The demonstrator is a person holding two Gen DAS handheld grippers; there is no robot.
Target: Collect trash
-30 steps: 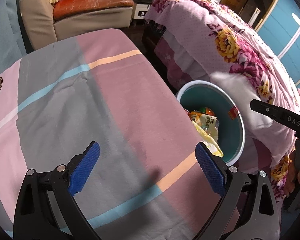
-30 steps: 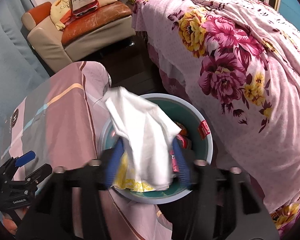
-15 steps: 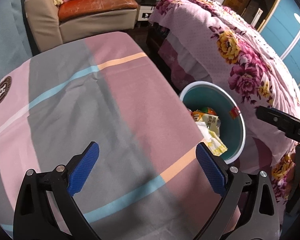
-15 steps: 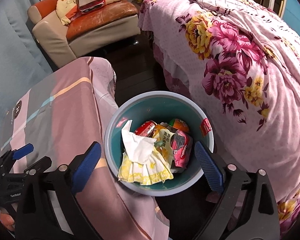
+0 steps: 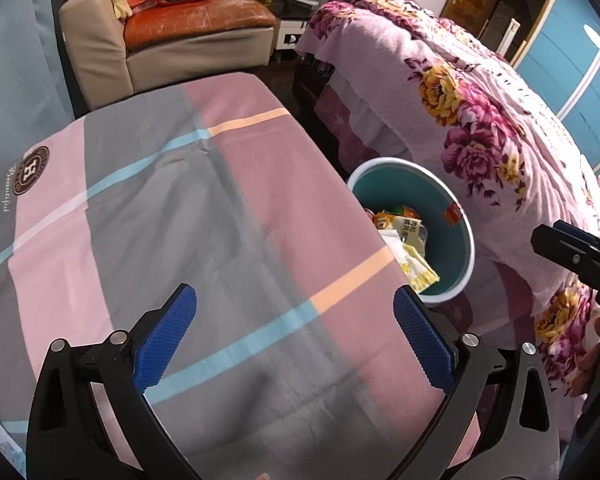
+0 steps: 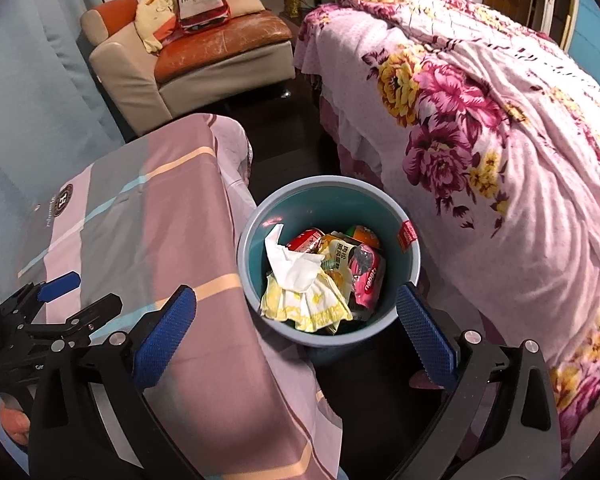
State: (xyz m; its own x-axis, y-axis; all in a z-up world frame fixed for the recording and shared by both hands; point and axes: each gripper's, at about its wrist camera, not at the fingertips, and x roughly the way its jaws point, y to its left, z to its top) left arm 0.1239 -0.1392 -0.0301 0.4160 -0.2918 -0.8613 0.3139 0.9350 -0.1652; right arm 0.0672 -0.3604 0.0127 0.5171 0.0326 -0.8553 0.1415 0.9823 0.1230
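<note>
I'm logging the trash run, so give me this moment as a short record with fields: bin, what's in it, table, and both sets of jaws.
bin: teal bin on the floor between table and bed
contents: white tissue, red can, pink wrapper, other wrappers
table: striped cloth, no trash visible on it
left gripper: jaws open, nothing between them
right gripper: jaws have just been opening, nothing between them, above the bin

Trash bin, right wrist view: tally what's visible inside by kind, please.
In the trash bin, top layer only; more may lie underneath:
White tissue: 1
Yellow-patterned napkin: 1
Red can: 1
Pink snack wrapper: 1
Yellow printed packet: 1
Orange-green item: 1
Total: 6
</note>
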